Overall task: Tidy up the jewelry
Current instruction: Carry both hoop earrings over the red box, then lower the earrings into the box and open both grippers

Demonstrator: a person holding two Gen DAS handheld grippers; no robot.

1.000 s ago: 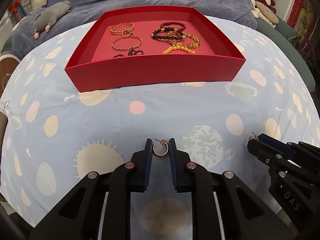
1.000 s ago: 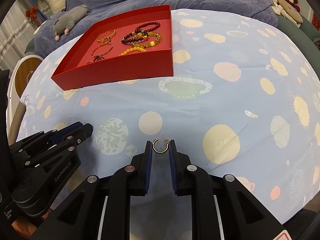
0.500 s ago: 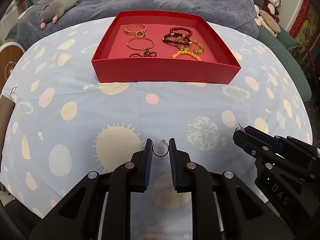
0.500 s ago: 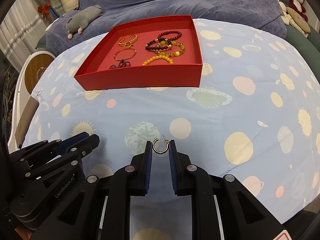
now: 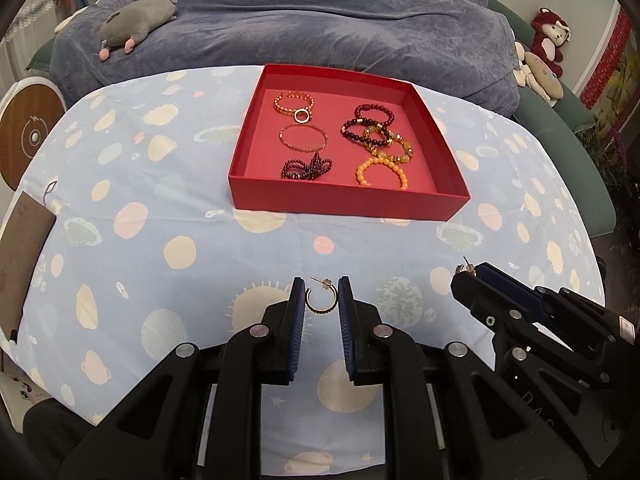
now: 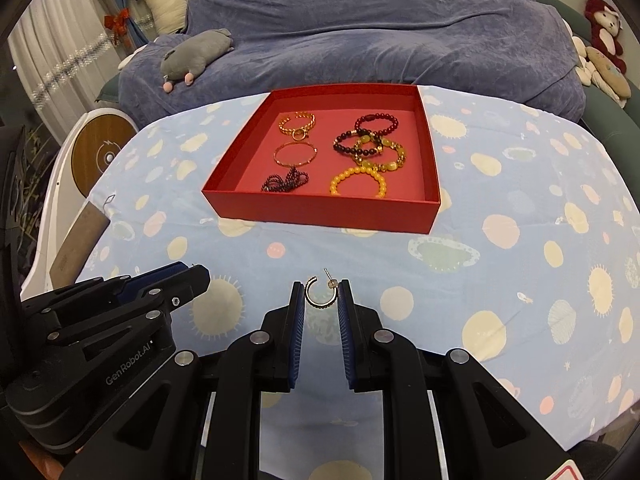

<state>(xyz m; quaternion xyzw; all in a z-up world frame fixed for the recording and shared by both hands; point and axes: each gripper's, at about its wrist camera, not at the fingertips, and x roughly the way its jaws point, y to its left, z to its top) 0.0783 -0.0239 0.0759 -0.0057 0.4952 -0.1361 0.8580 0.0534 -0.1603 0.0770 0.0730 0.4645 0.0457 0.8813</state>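
Black and blue-padded, the left gripper [image 5: 322, 300] hovers above the spotted blue cloth [image 5: 180, 216], level and pointing toward the red tray [image 5: 344, 202] at twelve o'clock, its fingers clamped on a gold hoop earring [image 5: 320, 300]. That hoop sits between the two pads near their tips, its open side up, its post and backing poking out toward eleven o'clock. The right gripper [image 6: 322, 298] is held alongside it, at about three o'clock from the left one, at a similar height and angled slightly inward toward the same tray; it pinches a second hoop [image 6: 319, 294] the same way, with the post sticking up near the right-hand pad. Both hoops look alike: thin gold C-shapes with a darker beaded lower edge, each gripped by its sides and clear of the cloth. Both grippers are well short of the tray, which rests on the cloth at the far side of the table. Inside the tray, the left half holds a gold chain bracelet [image 5: 294, 102] at the back, a thin bangle [image 5: 303, 138] in the middle and a dark beaded strand [image 5: 306, 166] bunched near the front wall. The right half holds dark red bead bracelets [image 5: 368, 120] overlapping an amber-and-gold one [image 5: 390, 146], with an orange bead bracelet [image 5: 382, 170] nearest the front. Behind the table a blue blanket [image 5: 340, 20] covers a sofa, and a grey plush toy [image 5: 138, 18] lies on it at ten o'clock.
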